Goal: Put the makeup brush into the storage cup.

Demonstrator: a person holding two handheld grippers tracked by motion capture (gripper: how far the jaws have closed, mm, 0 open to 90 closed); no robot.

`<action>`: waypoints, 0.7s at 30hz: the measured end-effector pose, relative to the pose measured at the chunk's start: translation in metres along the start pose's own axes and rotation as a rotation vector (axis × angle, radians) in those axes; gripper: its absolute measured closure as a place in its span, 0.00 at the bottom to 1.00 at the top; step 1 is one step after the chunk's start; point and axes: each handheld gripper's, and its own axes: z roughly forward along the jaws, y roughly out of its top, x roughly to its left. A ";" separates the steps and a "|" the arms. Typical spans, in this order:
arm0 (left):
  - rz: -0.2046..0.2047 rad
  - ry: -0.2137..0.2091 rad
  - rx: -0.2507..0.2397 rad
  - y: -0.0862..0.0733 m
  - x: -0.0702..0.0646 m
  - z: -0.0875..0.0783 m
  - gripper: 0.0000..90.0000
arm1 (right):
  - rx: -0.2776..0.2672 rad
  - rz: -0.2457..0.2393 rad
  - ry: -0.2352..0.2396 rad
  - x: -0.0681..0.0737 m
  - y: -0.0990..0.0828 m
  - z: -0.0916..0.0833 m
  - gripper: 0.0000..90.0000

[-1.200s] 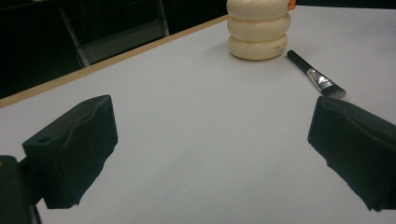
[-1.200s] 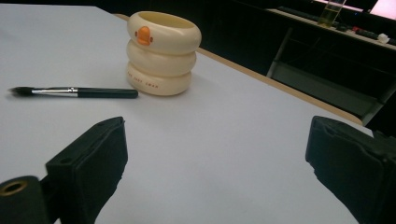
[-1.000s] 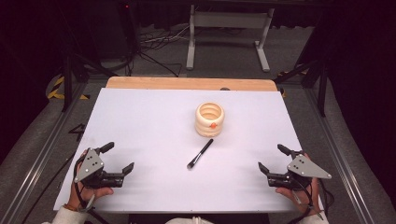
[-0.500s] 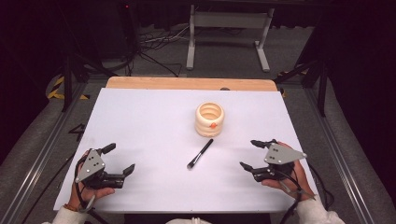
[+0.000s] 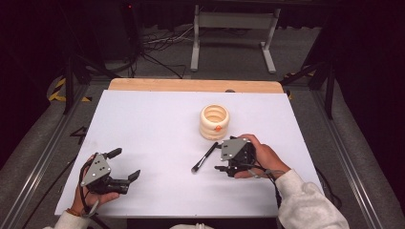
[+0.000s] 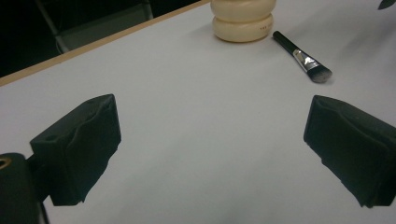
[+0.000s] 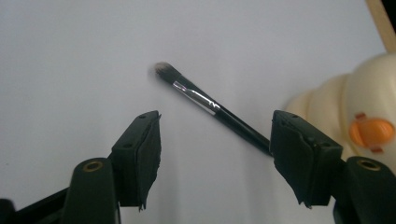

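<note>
Judging by the layout, the step is prob. picking up the slim black-handled makeup brush w/ silver ferrule (image 5: 204, 157), which lies flat on the white worktop (image 5: 157, 129) just in front of the cream ribbed round holder w/ an orange button (image 5: 214, 121). To do it well: centre the handle btwn the jaws, come down low, close across the handle, not the bristles. Right hand-held gripper (image 7: 215, 158) is released, jaws spread, hovering just beside the handle, right hand (image 5: 260, 155) angled inward. Left hand-held gripper (image 5: 125, 164) rests near the worktop's front-left edge, also released, well apart from the brush.
</note>
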 end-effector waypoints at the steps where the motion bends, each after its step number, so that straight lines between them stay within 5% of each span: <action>1: 0.002 -0.004 0.002 -0.001 0.000 0.000 0.05 | 0.021 -0.029 0.016 -0.002 0.007 0.007 0.40; 8: 0.016 -0.007 0.021 -0.004 -0.002 -0.002 0.05 | 0.208 -0.174 0.182 -0.010 0.033 0.050 0.41; 16: 0.002 -0.001 0.004 -0.007 -0.003 -0.008 0.05 | 0.285 -0.202 0.251 -0.024 0.040 0.084 0.45; 21: -0.001 -0.002 0.001 -0.007 -0.003 -0.009 0.05 | 0.319 -0.175 0.345 -0.034 0.041 0.093 0.56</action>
